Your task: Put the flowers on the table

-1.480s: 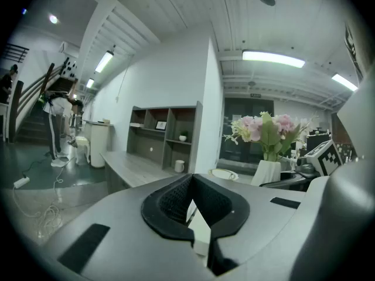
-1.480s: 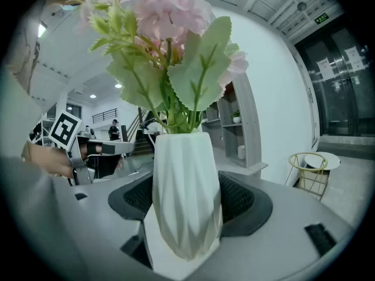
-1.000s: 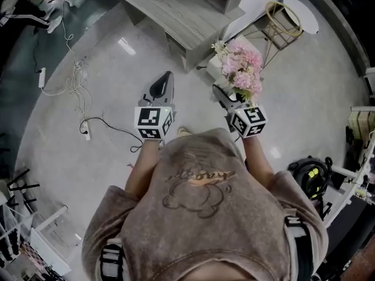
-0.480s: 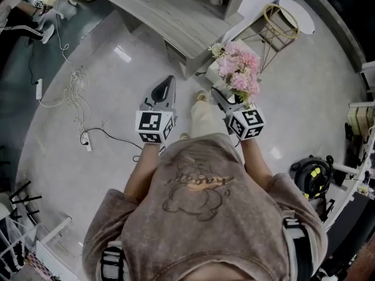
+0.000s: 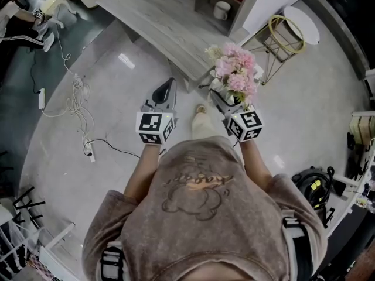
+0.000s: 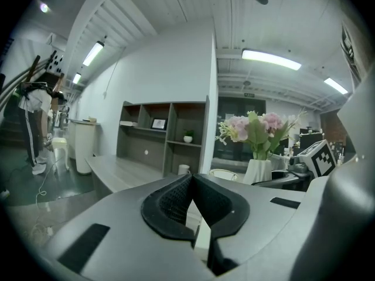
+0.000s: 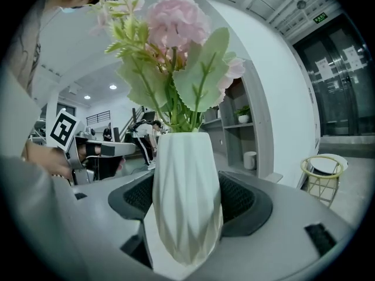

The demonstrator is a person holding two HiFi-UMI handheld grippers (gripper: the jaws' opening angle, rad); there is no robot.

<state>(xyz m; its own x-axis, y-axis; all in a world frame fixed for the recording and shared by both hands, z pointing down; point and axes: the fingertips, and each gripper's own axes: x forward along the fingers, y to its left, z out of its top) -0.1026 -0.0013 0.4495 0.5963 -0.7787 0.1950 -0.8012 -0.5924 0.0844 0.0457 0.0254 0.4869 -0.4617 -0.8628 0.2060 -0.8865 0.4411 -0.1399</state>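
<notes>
Pink flowers (image 5: pixel 235 72) with green leaves stand in a white faceted vase (image 7: pixel 186 192). My right gripper (image 5: pixel 221 98) is shut on the vase, its pads pressing both sides, and holds it upright in the air. The flowers (image 7: pixel 176 28) fill the upper middle of the right gripper view; they also show at the right of the left gripper view, flowers (image 6: pixel 258 129). My left gripper (image 5: pixel 164 90) is shut with nothing in it, level with the right one. The grey wooden table (image 5: pixel 158 19) lies just ahead of both grippers.
A grey shelf unit (image 6: pixel 167 136) with a white cup (image 5: pixel 221 9) stands behind the table. A gold wire side table (image 5: pixel 287 31) is at the right. Cables (image 5: pixel 76 98) lie on the floor at the left. A person stands far left. Black equipment (image 5: pixel 310 183) sits at the lower right.
Both grippers have moved forward toward the table, the right one carrying the vase of flowers. The table's corner is now nearer to the flowers.
</notes>
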